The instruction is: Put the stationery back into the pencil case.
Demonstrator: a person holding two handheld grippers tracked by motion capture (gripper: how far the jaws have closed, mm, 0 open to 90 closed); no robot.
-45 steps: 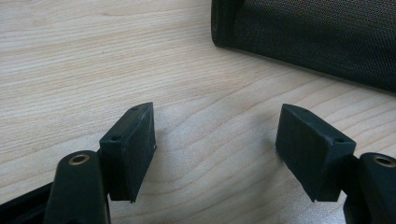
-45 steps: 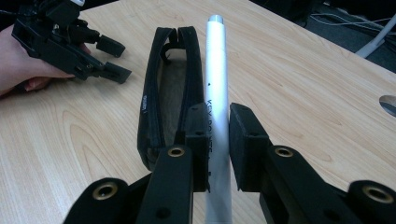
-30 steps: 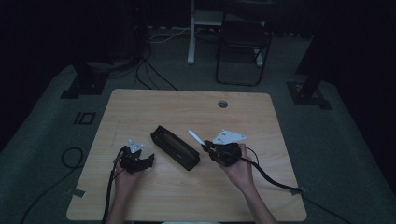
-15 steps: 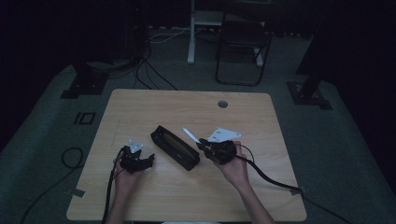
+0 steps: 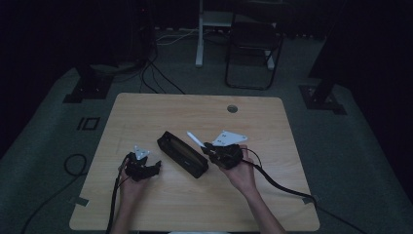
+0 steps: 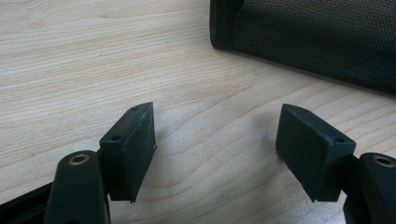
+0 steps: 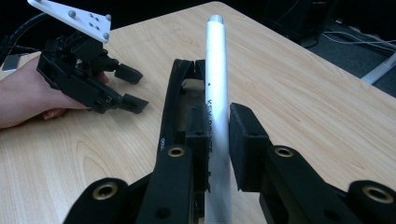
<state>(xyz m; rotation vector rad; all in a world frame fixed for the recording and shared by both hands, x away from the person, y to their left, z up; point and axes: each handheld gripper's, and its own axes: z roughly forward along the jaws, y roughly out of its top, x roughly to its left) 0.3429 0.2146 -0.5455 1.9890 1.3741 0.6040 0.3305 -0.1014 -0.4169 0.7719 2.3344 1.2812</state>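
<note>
A black mesh pencil case (image 5: 182, 154) lies open at a slant in the middle of the wooden table (image 5: 146, 112). My right gripper (image 5: 209, 147) is just to its right, shut on a silver-white pen (image 5: 194, 139) that points up and left over the case. In the right gripper view the pen (image 7: 216, 70) runs up between the pads above the case's open slot (image 7: 180, 100). My left gripper (image 5: 155, 166) rests low on the table left of the case with its jaws open and nothing between them (image 6: 215, 140). The case's corner (image 6: 317, 37) lies just beyond them.
A round cable hole (image 5: 232, 108) sits near the table's far edge. Cables trail from both grippers off the near side. On the dark floor behind the table stand a chair (image 5: 253, 53) and stand bases.
My right gripper has shifted slightly left with the pen, closer over the case. The left gripper has stayed in place.
</note>
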